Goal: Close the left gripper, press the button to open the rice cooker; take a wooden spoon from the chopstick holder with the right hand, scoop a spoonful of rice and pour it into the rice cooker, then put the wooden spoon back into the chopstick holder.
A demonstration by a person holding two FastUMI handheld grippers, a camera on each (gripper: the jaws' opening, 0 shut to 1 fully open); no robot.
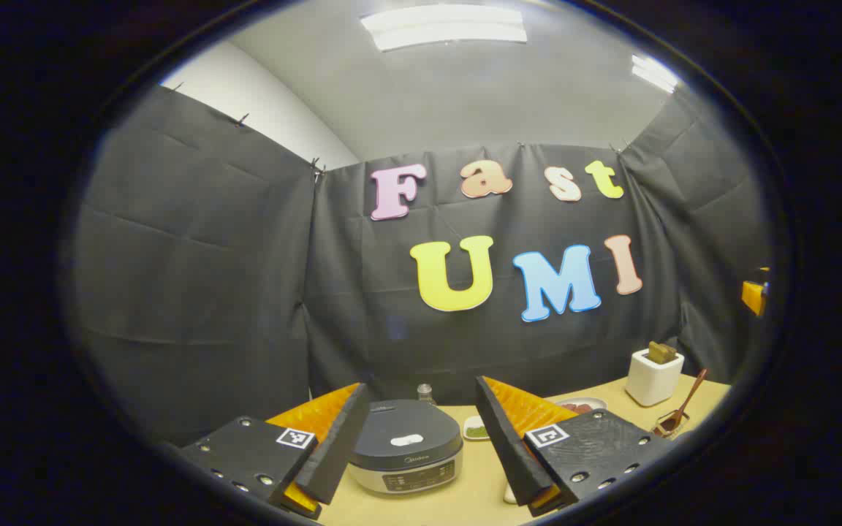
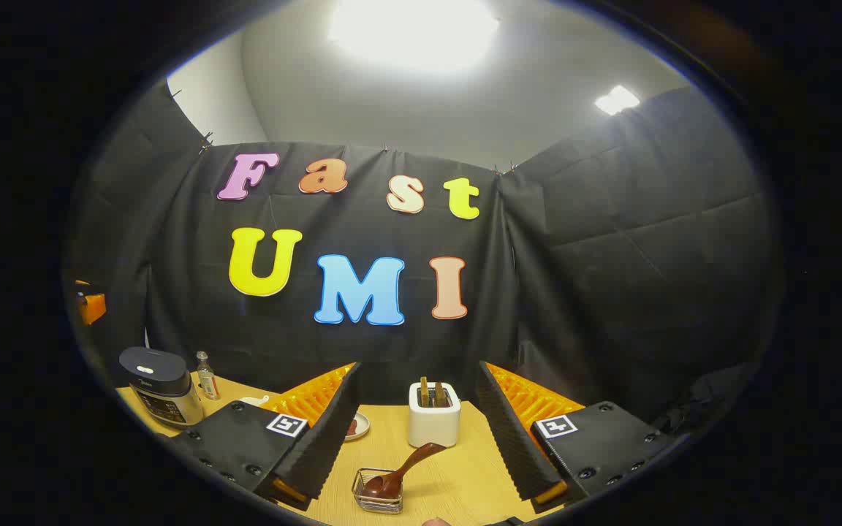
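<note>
The task stands at its very start. In the left gripper view the left gripper (image 1: 417, 438) hangs with its jaws spread wide, framing the round dark-lidded rice cooker with a silver base (image 1: 405, 446) at bottom centre; its lid is down, so the button has not yet been pressed. The first move calls for bringing the fingers together, then pushing the closed tip onto the lid release, which I cannot pick out clearly from here.

In the right gripper view the right gripper (image 2: 417, 438) is likewise wide apart and holds nothing. Between its fingers, lower centre, stands the white square chopstick holder (image 2: 434, 424) with brown wooden handles poking out. Just below it a dark wooden spoon (image 2: 399, 475) rests in a small wire-framed glass dish (image 2: 377, 500) on the pale wooden table (image 2: 457, 482). The rice cooker sits at lower left of this view.
</note>
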